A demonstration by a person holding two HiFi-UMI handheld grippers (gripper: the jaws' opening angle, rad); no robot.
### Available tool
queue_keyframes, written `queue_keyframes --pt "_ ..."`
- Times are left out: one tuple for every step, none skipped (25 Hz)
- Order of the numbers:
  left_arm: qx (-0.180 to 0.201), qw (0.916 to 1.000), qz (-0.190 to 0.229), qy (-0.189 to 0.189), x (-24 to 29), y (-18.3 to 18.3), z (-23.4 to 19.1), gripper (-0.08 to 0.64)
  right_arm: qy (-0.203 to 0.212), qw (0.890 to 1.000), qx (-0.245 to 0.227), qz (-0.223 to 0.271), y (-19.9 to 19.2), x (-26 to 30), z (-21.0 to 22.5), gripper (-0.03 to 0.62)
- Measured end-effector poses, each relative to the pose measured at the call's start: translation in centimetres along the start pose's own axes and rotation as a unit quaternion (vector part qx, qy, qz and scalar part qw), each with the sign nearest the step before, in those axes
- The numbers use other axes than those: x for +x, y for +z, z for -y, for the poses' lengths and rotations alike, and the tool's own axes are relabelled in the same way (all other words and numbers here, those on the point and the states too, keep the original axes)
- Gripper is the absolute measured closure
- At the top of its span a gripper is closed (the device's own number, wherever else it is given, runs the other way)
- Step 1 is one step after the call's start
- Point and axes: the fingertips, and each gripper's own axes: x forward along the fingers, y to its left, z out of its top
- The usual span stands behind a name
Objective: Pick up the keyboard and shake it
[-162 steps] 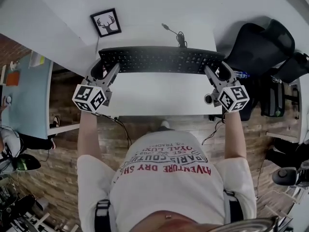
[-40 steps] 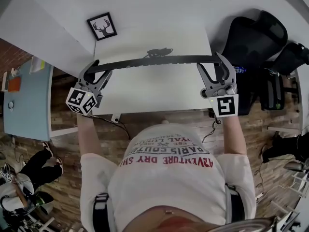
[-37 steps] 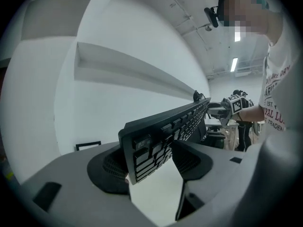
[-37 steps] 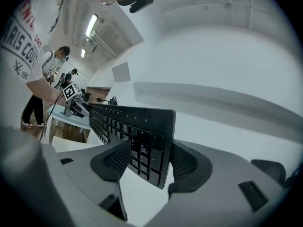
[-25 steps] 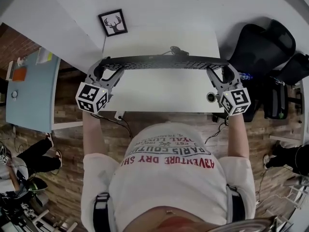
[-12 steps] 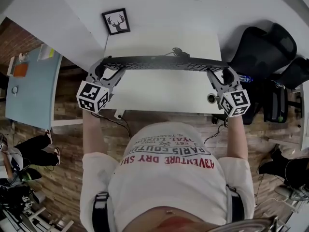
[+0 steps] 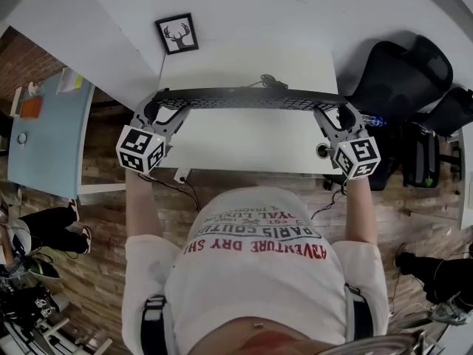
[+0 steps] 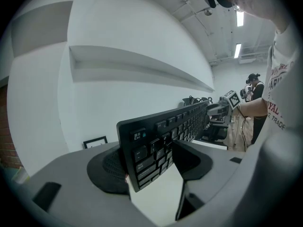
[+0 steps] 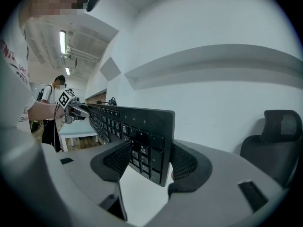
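Observation:
A long black keyboard (image 7: 247, 97) hangs in the air above the white desk (image 7: 244, 139), tilted up on its long edge. My left gripper (image 7: 164, 109) is shut on its left end, and the Esc corner (image 8: 149, 152) sits between the ribbed pads. My right gripper (image 7: 336, 113) is shut on the right end (image 9: 147, 143), keys facing the left pad. The keyboard's cable (image 7: 270, 80) trails to the desk's far side.
A framed deer picture (image 7: 177, 33) stands at the desk's far left corner by the white wall. A black office chair (image 7: 399, 69) is to the right. A light blue table (image 7: 44, 135) is on the left. People stand in the room behind.
Since 1.6 s ago the keyboard has tipped from nearly edge-on to showing more of its keys, with small shifts after that. Both grippers stay closed on its ends.

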Motion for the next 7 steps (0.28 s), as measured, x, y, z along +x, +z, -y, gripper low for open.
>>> queue_keyframes --pt "-0.001 1.0000 -0.001 0.000 -0.02 -0.12 0.09 0.282 0.000 1.000 -0.001 -0.001 -0.09 -0.07 -0.03 0.324" --pt "-0.002 1.0000 -0.001 0.000 -0.04 -0.23 0.20 0.282 0.000 1.000 -0.001 -0.002 -0.18 -0.14 -0.04 0.324" --pt "-0.003 1.0000 -0.002 0.000 -0.08 -0.32 0.30 0.282 0.000 1.000 -0.002 -0.002 -0.24 -0.21 -0.06 0.324" --pt "-0.004 1.0000 -0.002 0.001 -0.16 -0.42 0.41 0.282 0.000 1.000 -0.003 -0.002 -0.27 -0.29 -0.10 0.324" --pt "-0.005 1.0000 -0.002 0.002 -0.27 -0.53 0.52 0.282 0.001 1.000 -0.005 -0.002 -0.28 -0.37 -0.16 0.324" --pt "-0.007 1.0000 -0.003 0.003 -0.39 -0.65 0.64 0.282 0.001 1.000 -0.007 -0.002 -0.27 -0.44 -0.22 0.324" --pt "-0.009 0.9999 -0.003 0.004 -0.51 -0.78 0.76 0.282 0.002 1.000 -0.010 -0.002 -0.26 -0.52 -0.30 0.324"
